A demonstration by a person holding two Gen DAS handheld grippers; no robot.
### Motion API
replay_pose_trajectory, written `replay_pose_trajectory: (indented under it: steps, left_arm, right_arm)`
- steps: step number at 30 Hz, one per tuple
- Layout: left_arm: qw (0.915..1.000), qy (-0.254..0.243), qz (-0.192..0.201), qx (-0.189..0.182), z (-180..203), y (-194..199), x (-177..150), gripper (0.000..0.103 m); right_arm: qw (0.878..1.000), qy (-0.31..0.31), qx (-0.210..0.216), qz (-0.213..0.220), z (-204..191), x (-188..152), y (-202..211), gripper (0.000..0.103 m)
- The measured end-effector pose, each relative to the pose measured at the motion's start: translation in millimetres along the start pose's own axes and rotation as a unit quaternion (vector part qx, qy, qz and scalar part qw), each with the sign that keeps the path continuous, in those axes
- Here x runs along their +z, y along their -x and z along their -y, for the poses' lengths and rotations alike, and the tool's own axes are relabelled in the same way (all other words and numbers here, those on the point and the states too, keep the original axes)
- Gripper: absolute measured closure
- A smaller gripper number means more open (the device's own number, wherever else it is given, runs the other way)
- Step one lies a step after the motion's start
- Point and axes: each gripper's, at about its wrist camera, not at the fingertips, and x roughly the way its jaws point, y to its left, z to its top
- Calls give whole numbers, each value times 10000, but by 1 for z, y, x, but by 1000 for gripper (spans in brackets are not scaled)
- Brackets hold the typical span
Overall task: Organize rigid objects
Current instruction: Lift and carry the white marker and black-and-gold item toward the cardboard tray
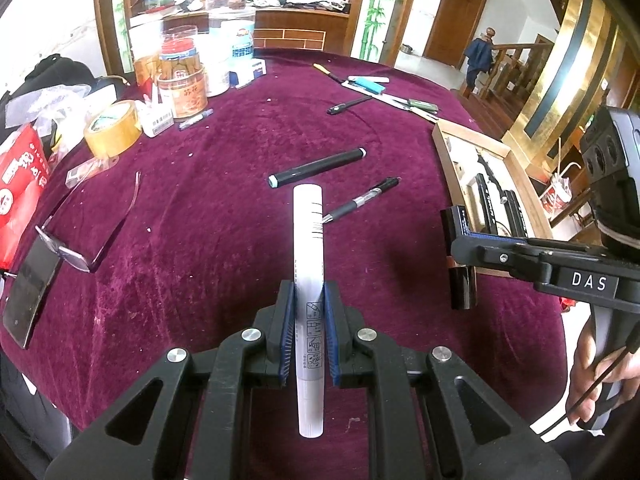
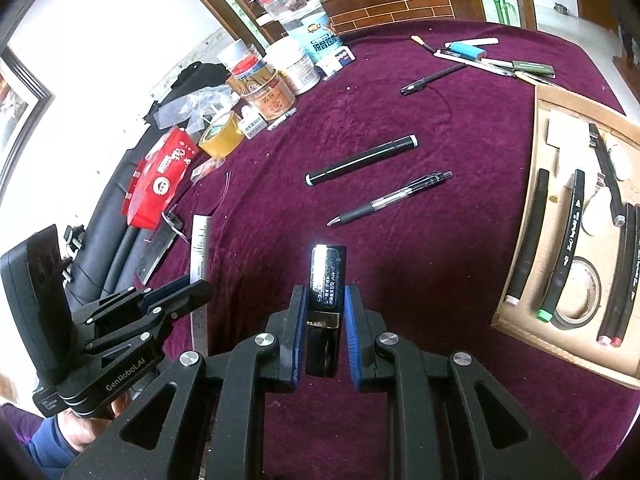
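Observation:
My left gripper (image 1: 309,292) is shut on a white marker (image 1: 307,240) that stands nearly upright above the purple tablecloth. It also shows in the right wrist view as the left gripper (image 2: 176,296) with the white marker (image 2: 199,248). My right gripper (image 2: 325,294) is shut on a short glossy black tube (image 2: 326,276) with a gold band. From the left it appears as the right gripper (image 1: 464,256) beside the wooden tray (image 1: 444,152). The wooden tray (image 2: 516,280) holds several black markers. A black marker (image 2: 362,160) and a ballpoint pen (image 2: 392,200) lie loose mid-table.
Another black pen (image 2: 432,79) and a row of small tools with a blue lighter (image 2: 466,49) lie at the far side. Jars (image 1: 182,80), a tape roll (image 1: 112,128), a red packet (image 1: 20,184), glasses (image 1: 80,240) and a phone (image 1: 28,296) crowd the left edge.

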Motion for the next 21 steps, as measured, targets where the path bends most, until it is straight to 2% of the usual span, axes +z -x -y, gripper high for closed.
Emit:
replay_pose_trajectory:
  steps: [15, 21]
  left_arm:
    - [9999, -129, -15, -67, 18, -4, 10, 91]
    - [9996, -231, 26, -142, 29, -3, 19, 91]
  right_arm:
    - [9999, -139, 16, 102, 14, 6, 12, 87]
    - [9994, -238, 3, 262, 23, 8, 29, 87]
